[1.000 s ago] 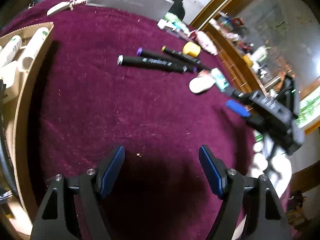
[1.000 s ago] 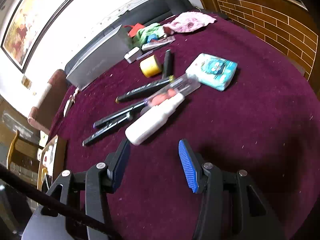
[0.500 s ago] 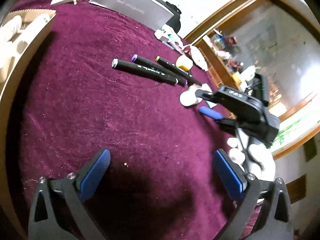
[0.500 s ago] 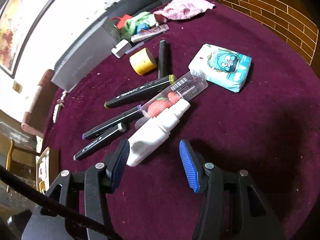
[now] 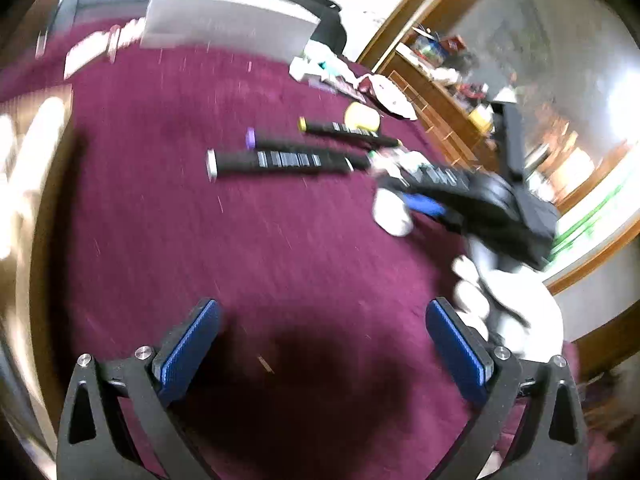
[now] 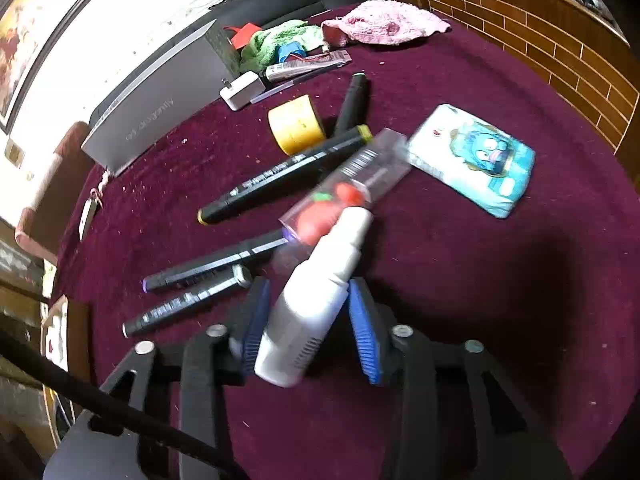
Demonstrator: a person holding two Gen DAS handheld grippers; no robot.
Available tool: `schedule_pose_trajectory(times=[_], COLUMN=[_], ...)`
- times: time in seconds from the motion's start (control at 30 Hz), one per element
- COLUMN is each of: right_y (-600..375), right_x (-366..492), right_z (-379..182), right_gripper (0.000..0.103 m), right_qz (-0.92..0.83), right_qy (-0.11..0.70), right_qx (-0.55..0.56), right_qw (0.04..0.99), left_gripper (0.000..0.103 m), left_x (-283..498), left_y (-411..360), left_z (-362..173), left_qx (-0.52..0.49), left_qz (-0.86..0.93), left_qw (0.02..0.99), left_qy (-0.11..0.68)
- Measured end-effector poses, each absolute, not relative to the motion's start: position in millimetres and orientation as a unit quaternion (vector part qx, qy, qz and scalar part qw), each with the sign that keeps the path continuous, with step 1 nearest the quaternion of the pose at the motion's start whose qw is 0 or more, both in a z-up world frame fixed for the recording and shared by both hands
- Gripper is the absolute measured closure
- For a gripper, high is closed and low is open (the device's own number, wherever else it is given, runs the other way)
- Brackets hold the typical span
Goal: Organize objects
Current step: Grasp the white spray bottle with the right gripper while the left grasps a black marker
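My right gripper (image 6: 306, 314) is shut on a white spray bottle (image 6: 316, 296), its blue pads on both sides of the bottle's body, on the maroon cloth. A clear tube with a red toy (image 6: 344, 188) lies just past the nozzle. Three black markers (image 6: 280, 176) (image 6: 216, 264) (image 6: 184, 306) lie to the left, a fourth (image 6: 352, 102) further back. My left gripper (image 5: 320, 344) is open and empty above bare cloth. In the left wrist view the right gripper (image 5: 460, 196) holds the white bottle (image 5: 390, 210), beside the markers (image 5: 280, 160).
A yellow tape roll (image 6: 296, 124), a blue tissue pack (image 6: 476, 158), a white charger (image 6: 242, 90), a grey box (image 6: 160, 104), green and pink cloths (image 6: 376, 22) lie at the back. A cardboard box (image 5: 24, 152) stands at the left. A wooden ledge (image 6: 560, 48) borders the right.
My right gripper has moved forward and closed on the white spray bottle. My left gripper has tilted up and stayed wide open.
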State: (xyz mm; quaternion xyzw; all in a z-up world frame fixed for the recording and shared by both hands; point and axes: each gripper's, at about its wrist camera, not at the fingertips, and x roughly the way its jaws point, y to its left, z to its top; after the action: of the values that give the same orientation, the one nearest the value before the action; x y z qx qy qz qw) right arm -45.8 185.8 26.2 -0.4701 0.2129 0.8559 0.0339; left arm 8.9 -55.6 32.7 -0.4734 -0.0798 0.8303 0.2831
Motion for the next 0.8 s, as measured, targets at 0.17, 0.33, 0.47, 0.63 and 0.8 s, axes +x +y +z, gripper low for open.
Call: schedule_pose_trajectory(times=[0.17, 0.33, 0.47, 0.63, 0.8], right_y=[208, 218, 217, 219, 218], right_x=[-25, -24, -25, -25, -23], right_z=[20, 17, 17, 17, 17], right_gripper=[0.074, 0.076, 0.076, 0.076, 0.075], right_qz=[0.863, 0.865, 0.866, 0.864, 0.864], right_qy=[0.232, 0.259, 0.257, 0.265, 0.265], right_qx=[-0.449, -0.431, -0.429, -0.428, -0.428], right_qw=[0.031, 0.009, 0.005, 0.003, 0.005], left_gripper=[0.003, 0.003, 0.012, 0.064, 0.066], left_x=[-35, -75, -82, -67, -53], left_y=[-24, 9, 20, 13, 25], left_z=[43, 21, -2, 9, 7], left_qx=[-0.42, -0.417, -0.455, -0.477, -0.477], left_qz=[0.862, 0.852, 0.831, 0.814, 0.81], left_qw=[0.28, 0.278, 0.264, 0.303, 0.301], left_qy=[0.052, 0.15, 0.181, 0.131, 0.158])
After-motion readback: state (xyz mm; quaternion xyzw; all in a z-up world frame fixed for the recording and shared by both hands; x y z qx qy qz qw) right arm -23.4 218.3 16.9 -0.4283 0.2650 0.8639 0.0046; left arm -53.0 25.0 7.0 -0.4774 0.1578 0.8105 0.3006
